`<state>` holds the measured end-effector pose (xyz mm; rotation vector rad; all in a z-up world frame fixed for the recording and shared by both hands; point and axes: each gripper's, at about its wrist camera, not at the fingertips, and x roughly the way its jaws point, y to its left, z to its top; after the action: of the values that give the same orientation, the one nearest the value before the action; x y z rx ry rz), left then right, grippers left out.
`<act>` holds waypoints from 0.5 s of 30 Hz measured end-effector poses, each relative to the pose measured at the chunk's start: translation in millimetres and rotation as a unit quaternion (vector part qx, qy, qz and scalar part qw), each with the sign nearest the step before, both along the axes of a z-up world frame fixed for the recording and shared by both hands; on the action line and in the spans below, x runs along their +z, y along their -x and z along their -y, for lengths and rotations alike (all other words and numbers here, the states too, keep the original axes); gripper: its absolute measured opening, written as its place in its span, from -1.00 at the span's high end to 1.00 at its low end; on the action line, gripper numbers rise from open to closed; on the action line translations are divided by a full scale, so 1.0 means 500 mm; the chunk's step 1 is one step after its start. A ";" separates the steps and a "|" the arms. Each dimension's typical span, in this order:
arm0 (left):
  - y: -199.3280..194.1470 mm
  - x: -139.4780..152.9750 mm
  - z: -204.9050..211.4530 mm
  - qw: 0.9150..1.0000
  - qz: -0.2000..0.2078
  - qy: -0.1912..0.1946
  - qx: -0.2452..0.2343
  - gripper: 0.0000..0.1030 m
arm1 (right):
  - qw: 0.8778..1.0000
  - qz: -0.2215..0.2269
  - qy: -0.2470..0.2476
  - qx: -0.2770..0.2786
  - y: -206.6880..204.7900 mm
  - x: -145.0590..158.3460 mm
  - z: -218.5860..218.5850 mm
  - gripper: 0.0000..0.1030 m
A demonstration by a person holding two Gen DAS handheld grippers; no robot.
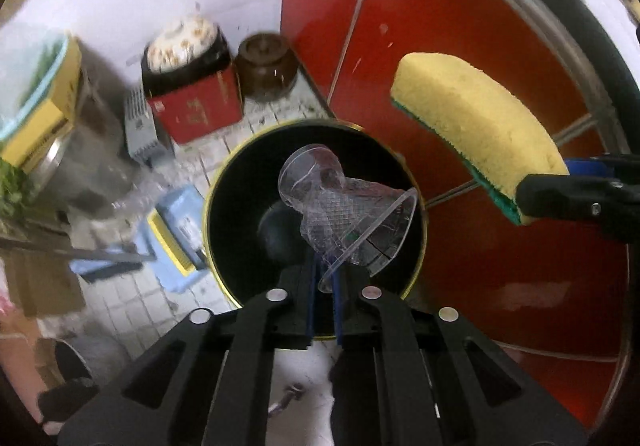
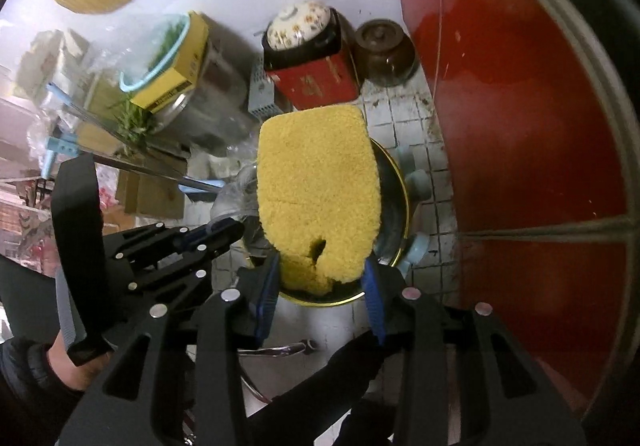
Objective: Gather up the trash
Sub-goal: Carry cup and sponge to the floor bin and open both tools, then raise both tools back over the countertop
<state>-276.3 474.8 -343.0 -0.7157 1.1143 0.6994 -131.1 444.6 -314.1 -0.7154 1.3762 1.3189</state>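
Observation:
My left gripper is shut on the rim of crumpled clear plastic cups, which hang over the mouth of a black bin with a yellow rim. Between the blue pads of my right gripper sits the end of a yellow sponge with a green scouring side; both pads touch its edges. The sponge covers most of the bin below it. In the left wrist view the sponge juts in from the right, held by the right gripper. The left gripper shows at the right wrist view's left.
A red cabinet stands right of the bin. Behind it on the tiled floor are a brown lidded jar, a red box with a flowered bowl on top, a steel pot and a blue stool.

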 end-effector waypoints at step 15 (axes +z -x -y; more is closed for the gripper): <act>-0.008 0.090 0.019 0.998 -0.009 -0.059 -0.015 -0.52 | 0.999 0.020 -0.026 -0.002 -0.050 0.097 0.051 -0.70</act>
<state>-272.3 465.4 -297.9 -0.5930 1.0895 0.7416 -106.3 419.0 -265.7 -0.6995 1.3065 1.3248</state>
